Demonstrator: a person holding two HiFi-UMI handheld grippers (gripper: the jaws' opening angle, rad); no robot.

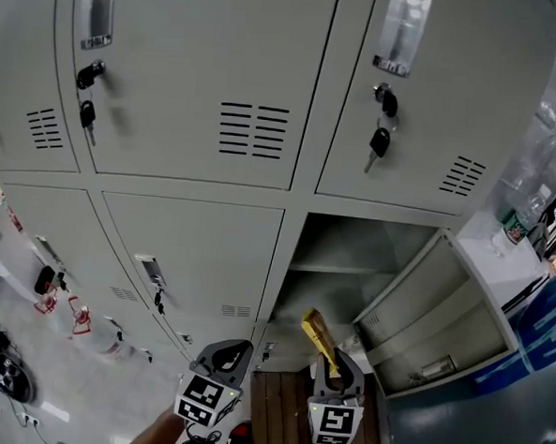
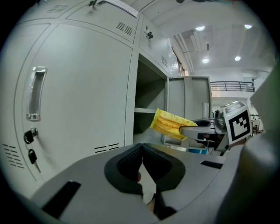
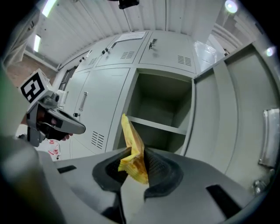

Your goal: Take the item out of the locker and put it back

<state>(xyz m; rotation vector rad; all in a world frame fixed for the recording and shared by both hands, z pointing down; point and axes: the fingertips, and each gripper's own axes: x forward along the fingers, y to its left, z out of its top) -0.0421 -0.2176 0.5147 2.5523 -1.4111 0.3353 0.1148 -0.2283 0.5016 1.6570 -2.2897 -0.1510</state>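
A flat yellow packet sticks up and forward out of my right gripper, which is shut on its lower end. It hangs just in front of the open locker, outside the opening. In the right gripper view the packet is pinched between the pads, with the locker's inner shelf behind it. My left gripper is to the left, facing the shut lower door; its pads meet with nothing between them. From the left gripper view the packet shows to the right.
The locker's door is swung out to the right. Keys hang in the locks of the upper doors. A plastic bottle stands on a white surface at the right. Small red and black items lie on the floor at the left.
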